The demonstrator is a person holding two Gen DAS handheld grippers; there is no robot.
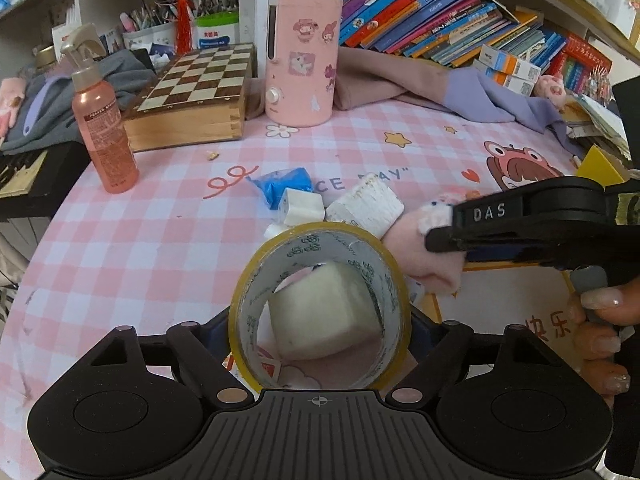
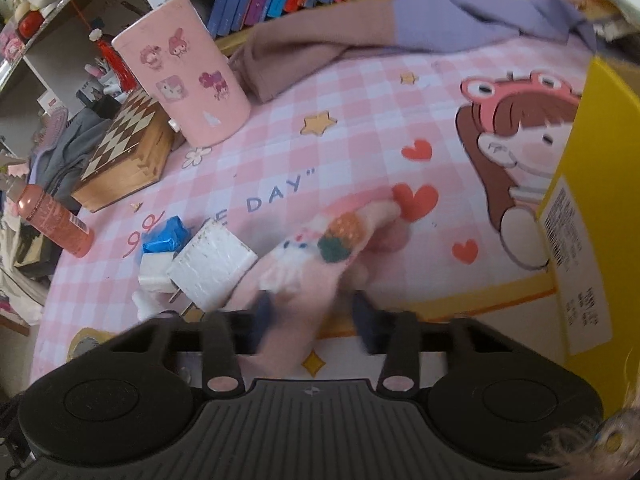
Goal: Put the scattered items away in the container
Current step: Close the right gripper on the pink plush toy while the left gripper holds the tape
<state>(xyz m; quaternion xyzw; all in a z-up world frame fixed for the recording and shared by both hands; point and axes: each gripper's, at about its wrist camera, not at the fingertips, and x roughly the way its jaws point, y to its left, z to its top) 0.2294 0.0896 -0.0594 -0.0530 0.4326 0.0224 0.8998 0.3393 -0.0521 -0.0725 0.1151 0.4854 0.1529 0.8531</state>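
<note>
My left gripper [image 1: 320, 320] is clamped across a roll of tape [image 1: 320, 308], held upright so its hole faces the camera; through the ring a white block [image 1: 326, 316] shows, lying on the mat beyond, not inside the roll as far as I can judge.

My right gripper [image 2: 312, 320] straddles a pink sock [image 2: 320, 256]. The fingers [image 2: 368, 320] sit on either side of its near end, but the frame is blurred and I cannot tell whether they have closed on it.

The sock's long axis runs away from this gripper, up and to the right, toward the yellow box [image 2: 592, 200]. That box stands just right of the right gripper, well nearer to it than to the left.

Its interior is not visible.

A white charger [image 2: 212, 268], a smaller white plug [image 2: 154, 270] and a blue packet [image 2: 166, 236] lie left of the sock, uncollected.
</note>
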